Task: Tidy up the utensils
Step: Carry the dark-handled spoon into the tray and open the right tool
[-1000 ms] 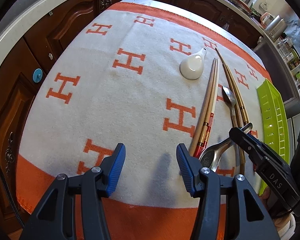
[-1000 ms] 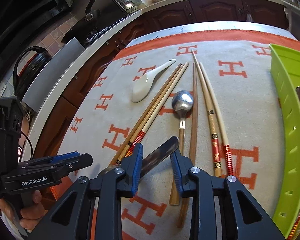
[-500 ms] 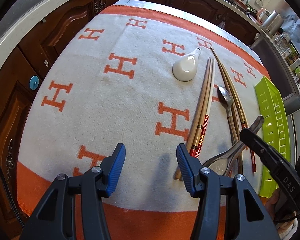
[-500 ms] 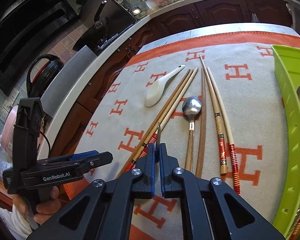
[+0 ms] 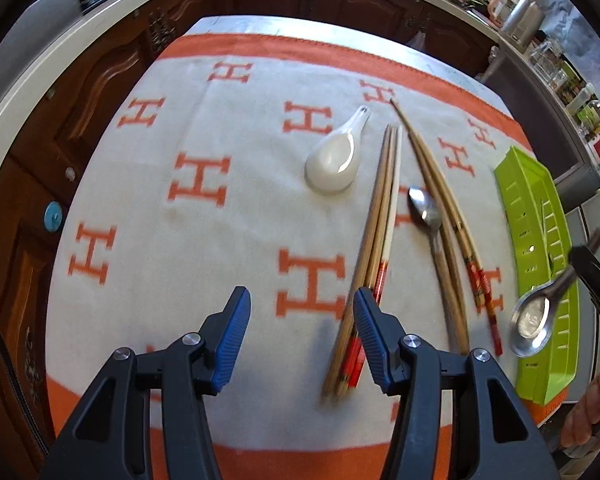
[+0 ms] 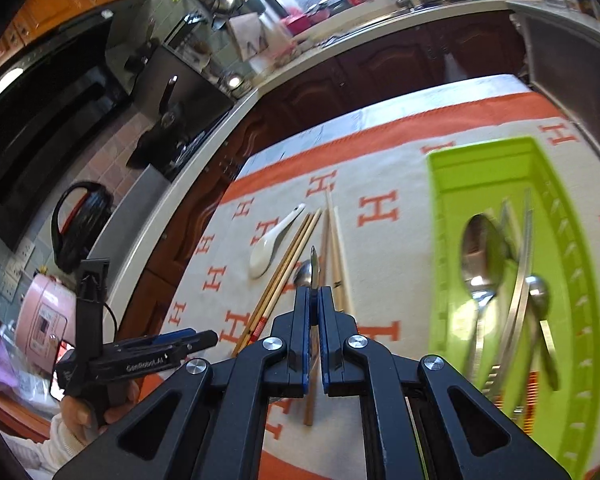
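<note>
My right gripper (image 6: 314, 294) is shut on the handle of a steel spoon (image 5: 534, 320), seen edge-on as a thin handle (image 6: 313, 262). In the left wrist view the right gripper (image 5: 594, 276) holds that spoon in the air over the near end of the green tray (image 5: 540, 216). My left gripper (image 5: 300, 300) stands open above the cloth with nothing between its fingers, just left of a bundle of wooden chopsticks (image 5: 380, 232). A white ceramic spoon (image 5: 334, 160), a second steel spoon (image 5: 424, 206) and more chopsticks (image 5: 444, 200) lie on the cloth.
The green tray (image 6: 438, 240) holds several metal utensils (image 6: 484, 256). An orange and white cloth with H marks (image 5: 196, 184) covers the table. Dark wood cabinets (image 5: 100, 80) stand close beyond its far and left edges. A hand (image 6: 88, 412) holds the left gripper (image 6: 212, 336).
The right gripper shut on the steel spoon's handle, lifted it off the cloth and carried it right, over the green tray. The left gripper shifted a little and stayed open.
</note>
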Motion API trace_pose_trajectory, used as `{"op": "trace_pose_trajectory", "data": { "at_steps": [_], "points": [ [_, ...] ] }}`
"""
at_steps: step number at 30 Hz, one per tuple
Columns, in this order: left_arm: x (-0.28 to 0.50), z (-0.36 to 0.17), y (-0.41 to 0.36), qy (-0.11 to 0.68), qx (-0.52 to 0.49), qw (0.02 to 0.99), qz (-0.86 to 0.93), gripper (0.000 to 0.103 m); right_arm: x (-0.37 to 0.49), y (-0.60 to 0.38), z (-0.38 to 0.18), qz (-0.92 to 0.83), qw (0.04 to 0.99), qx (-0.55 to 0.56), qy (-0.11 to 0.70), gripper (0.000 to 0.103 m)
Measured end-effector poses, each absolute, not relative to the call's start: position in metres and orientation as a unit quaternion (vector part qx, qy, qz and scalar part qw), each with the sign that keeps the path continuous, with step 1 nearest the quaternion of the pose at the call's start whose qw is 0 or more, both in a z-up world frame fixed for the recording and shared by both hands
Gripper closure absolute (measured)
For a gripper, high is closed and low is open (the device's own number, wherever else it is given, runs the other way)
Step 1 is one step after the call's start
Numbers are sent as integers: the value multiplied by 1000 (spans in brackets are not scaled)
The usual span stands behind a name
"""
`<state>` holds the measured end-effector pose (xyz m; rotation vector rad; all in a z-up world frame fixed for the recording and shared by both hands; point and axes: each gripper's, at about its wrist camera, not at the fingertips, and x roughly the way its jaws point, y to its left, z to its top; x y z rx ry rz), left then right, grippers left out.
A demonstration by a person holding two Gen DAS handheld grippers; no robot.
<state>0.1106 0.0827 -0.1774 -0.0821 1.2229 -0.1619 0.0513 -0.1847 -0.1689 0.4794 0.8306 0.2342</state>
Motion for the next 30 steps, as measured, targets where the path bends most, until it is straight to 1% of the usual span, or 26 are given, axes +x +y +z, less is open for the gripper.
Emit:
{"op": "trace_pose_trajectory", "data": {
  "at_steps": [4, 9, 14, 21, 22, 24, 30],
  "points": [
    [149, -168, 82, 562, -25, 821, -97, 42, 36, -225, -149, 81, 889, 239, 381, 99],
    [202, -174, 84, 571, -30, 811, -121, 42, 16, -276, -134, 40, 894, 254, 366, 99],
    [233, -191, 77, 584, -43, 796, -156, 42, 0, -309, -133, 13, 893, 259, 369, 99],
    [248, -209, 65, 585, -25, 788, -188, 42, -14, -339, -141, -3, 887, 267, 376, 99],
    [248, -211, 63, 586, -22, 788, -189, 43, -13, -338, -143, -5, 887, 267, 377, 99],
    [248, -214, 60, 578, -5, 793, -192, 46, -13, -342, -147, -8, 885, 269, 380, 99],
    [239, -217, 43, 562, 60, 798, -208, 46, -10, -348, -156, -11, 881, 271, 387, 99]
  ]
}}
